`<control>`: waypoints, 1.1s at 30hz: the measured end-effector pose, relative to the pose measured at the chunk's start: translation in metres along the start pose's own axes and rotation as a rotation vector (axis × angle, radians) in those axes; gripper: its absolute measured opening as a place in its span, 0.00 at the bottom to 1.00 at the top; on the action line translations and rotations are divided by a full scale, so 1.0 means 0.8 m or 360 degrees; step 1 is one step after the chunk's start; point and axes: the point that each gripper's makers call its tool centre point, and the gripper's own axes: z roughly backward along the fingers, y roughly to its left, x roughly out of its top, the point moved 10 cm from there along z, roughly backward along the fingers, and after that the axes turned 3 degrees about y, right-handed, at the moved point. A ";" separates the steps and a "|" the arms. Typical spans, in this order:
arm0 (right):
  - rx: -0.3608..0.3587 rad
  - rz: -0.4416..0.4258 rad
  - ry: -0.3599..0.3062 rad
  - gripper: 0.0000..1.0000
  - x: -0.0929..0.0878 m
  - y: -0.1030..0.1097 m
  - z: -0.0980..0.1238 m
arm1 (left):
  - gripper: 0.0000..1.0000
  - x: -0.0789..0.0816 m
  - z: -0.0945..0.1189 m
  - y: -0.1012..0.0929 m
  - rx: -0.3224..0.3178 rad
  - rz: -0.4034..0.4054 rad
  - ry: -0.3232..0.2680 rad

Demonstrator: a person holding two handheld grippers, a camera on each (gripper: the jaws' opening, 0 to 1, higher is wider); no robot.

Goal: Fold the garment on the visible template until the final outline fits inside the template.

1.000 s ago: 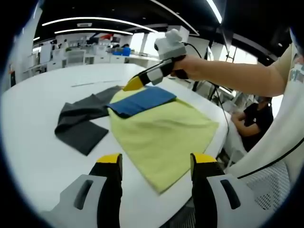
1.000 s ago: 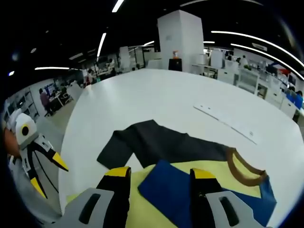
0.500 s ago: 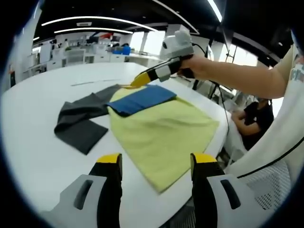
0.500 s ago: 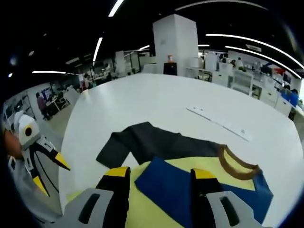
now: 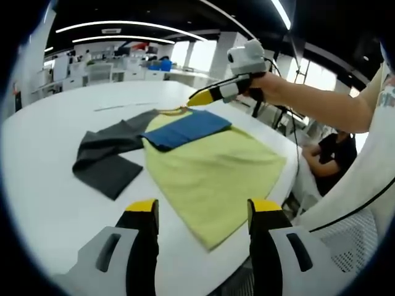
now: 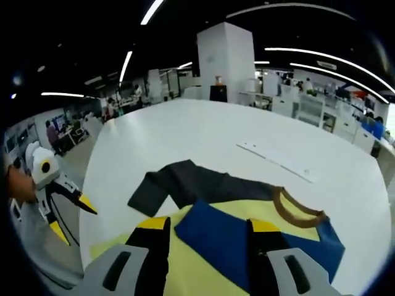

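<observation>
Lying flat on white table [image 5: 43,160], yellow-blue garment [image 5: 210,166].

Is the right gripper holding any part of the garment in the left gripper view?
No. The right gripper hovers above the garment near its brown collar, with nothing between its jaws.

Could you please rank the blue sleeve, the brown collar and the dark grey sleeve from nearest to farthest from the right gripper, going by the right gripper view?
1. Blue sleeve, folded between the gripper's jaws.
2. Brown collar, beyond, to the right.
3. Dark grey sleeve, farthest, stretched left on the table.
</observation>
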 end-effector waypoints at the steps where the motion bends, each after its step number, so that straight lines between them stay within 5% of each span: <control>1: -0.0006 0.0003 0.0002 0.46 -0.001 -0.001 0.002 | 0.55 0.000 0.000 0.000 -0.0001 -0.0002 0.0001; 33: -0.0149 -0.0123 -0.0025 0.45 -0.064 -0.031 0.093 | 0.54 0.002 -0.001 0.001 0.0039 0.0055 0.0025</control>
